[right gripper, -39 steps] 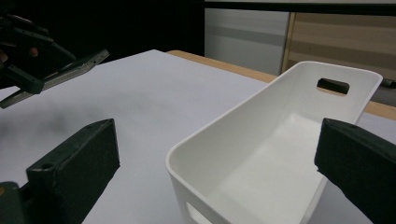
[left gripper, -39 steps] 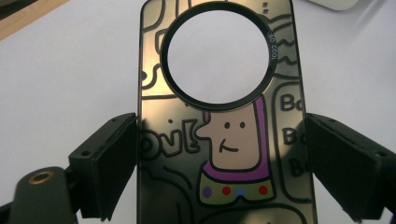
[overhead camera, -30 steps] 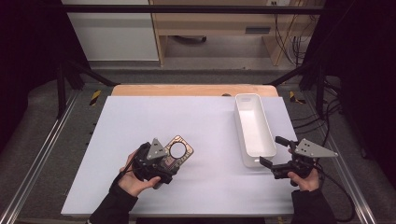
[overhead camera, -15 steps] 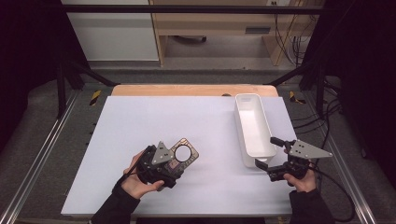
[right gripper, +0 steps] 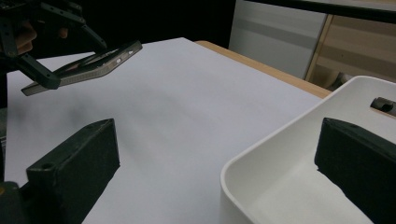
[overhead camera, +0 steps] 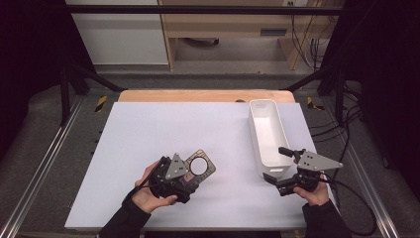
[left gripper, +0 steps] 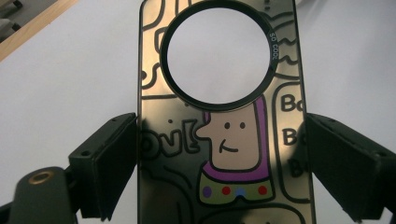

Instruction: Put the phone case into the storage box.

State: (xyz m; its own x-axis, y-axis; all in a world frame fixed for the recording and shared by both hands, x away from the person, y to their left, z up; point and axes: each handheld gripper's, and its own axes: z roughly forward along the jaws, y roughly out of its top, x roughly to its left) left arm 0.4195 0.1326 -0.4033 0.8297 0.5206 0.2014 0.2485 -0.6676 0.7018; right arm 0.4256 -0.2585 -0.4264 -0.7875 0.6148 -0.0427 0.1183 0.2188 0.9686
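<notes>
While the left gripper [overhead camera: 190, 174] sits at about seven o'clock on the white table [overhead camera: 148, 129], its jaws are closed against the two long edges of a phone case [left gripper: 219, 140], a dark, glossy shell with a cartoon figure printed on it and a large round camera opening toward its far end. Seen from the right gripper view, the case [right gripper: 84, 67] is lifted clear of the tabletop and tilted, nose slightly up, with only its lower part between the pads. The right gripper [overhead camera: 283, 168] waits at about five o'clock with its jaws spread wide and holding nothing, straddling the near corner of the white bin [overhead camera: 267, 131], which runs from roughly four towards two o'clock and looks empty. The likely aim is to carry the case across and drop it in that bin. The risk I see lies in the grip: the pads bear on thin, slick side walls, so a flexible shell could bow inward and squirt out, or pivot downward under its own overhang during the sweep. A second hazard is the open right gripper parked over the bin's near rim, where the arriving case or left hand could knock it.
</notes>
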